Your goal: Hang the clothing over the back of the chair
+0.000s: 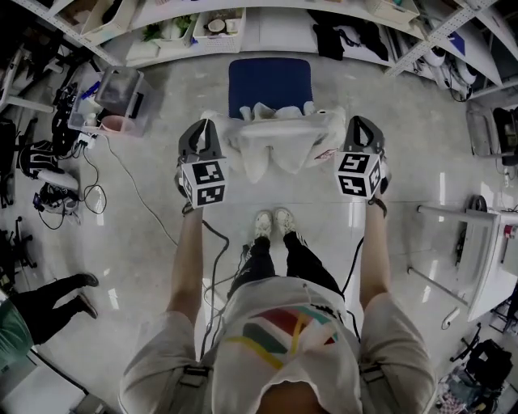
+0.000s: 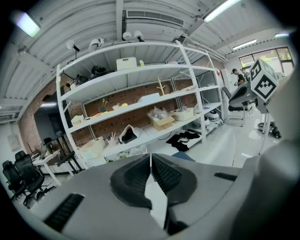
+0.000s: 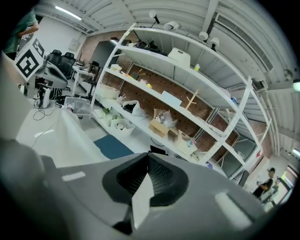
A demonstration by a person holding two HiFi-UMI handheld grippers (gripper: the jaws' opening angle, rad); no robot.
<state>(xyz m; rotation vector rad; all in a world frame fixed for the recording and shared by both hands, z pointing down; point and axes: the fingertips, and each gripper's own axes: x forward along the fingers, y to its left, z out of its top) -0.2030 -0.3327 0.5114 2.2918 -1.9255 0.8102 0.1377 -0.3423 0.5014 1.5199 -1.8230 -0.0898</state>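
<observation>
A white garment (image 1: 275,144) hangs stretched between my two grippers, sagging in the middle above the blue chair (image 1: 269,82). My left gripper (image 1: 204,128) is shut on the garment's left edge, and my right gripper (image 1: 361,125) is shut on its right edge. In the left gripper view the jaws (image 2: 151,161) meet with a strip of white cloth (image 2: 157,199) pinched between the dark pads. The right gripper (image 3: 148,164) likewise clamps a fold of white cloth (image 3: 140,199), and the blue chair (image 3: 112,146) shows below it to the left.
Long white shelves (image 1: 243,24) full of boxes and clothes run behind the chair. A clear plastic box (image 1: 121,93) and cables (image 1: 89,194) lie at the left. A white metal frame (image 1: 477,242) stands at the right. Another person's legs (image 1: 48,303) are at the lower left.
</observation>
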